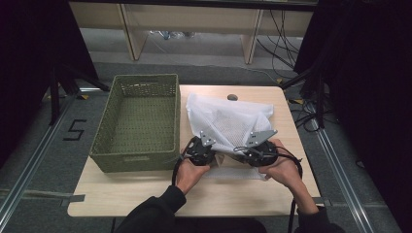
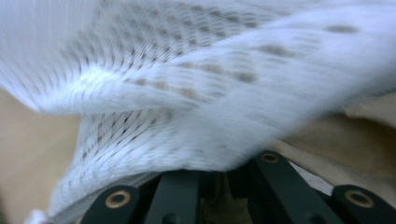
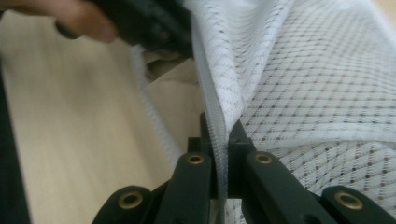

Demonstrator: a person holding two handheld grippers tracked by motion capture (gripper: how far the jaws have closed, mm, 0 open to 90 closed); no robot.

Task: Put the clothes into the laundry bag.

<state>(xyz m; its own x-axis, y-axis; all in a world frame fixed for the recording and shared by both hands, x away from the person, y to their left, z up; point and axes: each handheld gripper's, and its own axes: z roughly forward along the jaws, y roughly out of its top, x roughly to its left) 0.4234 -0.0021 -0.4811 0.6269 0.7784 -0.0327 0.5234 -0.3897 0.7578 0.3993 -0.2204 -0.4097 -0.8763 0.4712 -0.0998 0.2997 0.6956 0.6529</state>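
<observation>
A white mesh laundry bag [image 1: 228, 124], soft and crumpled, lies on the pale wooden bench [image 1: 145, 194], at three o'clock from a green woven basket [image 1: 138, 121]. The right tongs [image 3: 219, 135] are clamped on its zipper edge; the left tongs [image 1: 206, 141] are closed on its near edge.

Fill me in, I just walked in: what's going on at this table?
A person works a white mesh bag with two hand-held tongs. The right tongs are shut on the bag's zipper edge. The left tongs grip its near edge too, lifting the mesh off the wooden table. A green woven basket stands on the left.
</observation>
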